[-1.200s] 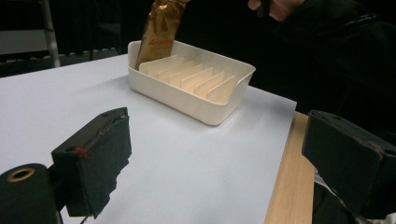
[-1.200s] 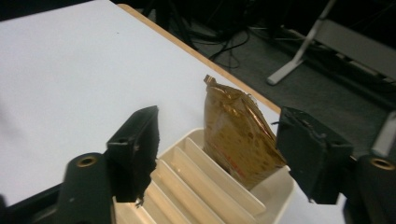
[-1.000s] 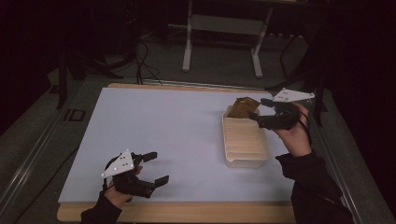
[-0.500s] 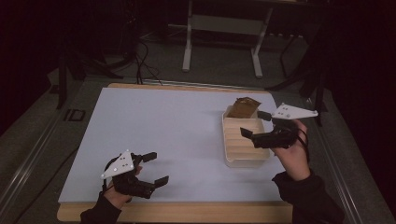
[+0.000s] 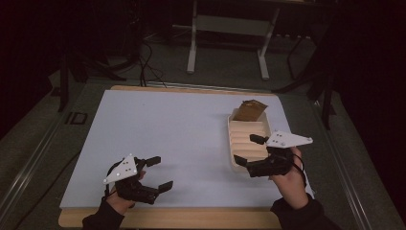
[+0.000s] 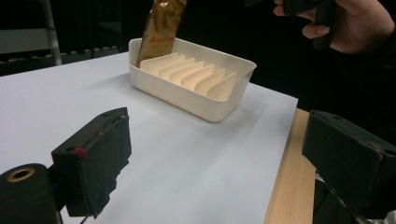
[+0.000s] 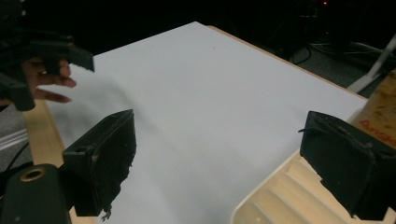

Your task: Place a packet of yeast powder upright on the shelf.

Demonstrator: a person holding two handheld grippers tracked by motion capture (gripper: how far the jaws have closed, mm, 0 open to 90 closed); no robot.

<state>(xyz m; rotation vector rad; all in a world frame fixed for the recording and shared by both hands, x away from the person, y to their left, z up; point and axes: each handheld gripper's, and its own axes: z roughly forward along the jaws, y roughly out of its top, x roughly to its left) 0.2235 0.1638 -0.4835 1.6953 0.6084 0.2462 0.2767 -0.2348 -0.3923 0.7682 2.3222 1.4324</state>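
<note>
From the high view, we see the right gripper (image 5: 250, 151) hovering over the near end of a cream plastic tray with upright slot dividers (image 5: 234, 125), its jaws spread wide with nothing between them; they have just been opening. A gold-brown foil packet (image 5: 251, 110) stands in the tray's far end, beyond those fingers along the tray's long axis, which runs away from us. The left gripper (image 5: 160, 172) rests near the table's front edge on the pale blue-white table cover (image 5: 163, 124), jaws apart and empty, well apart from the tray. We judge the right hand far nearer the packet.

In the left gripper view, the black padded fingers (image 6: 93, 158) stand open; the tray (image 6: 187, 93) lies ahead and between them, with the packet (image 6: 161, 25) upright at its far left end and the right hand (image 6: 348, 25) above the near end.

In the right gripper view, the open fingers (image 7: 100, 156) frame the bare cover; the tray's ribbed end (image 7: 280, 200) sits just beside the right-side finger, the packet (image 7: 380, 112) beyond it, and the left gripper (image 7: 42, 56) far off.
</note>
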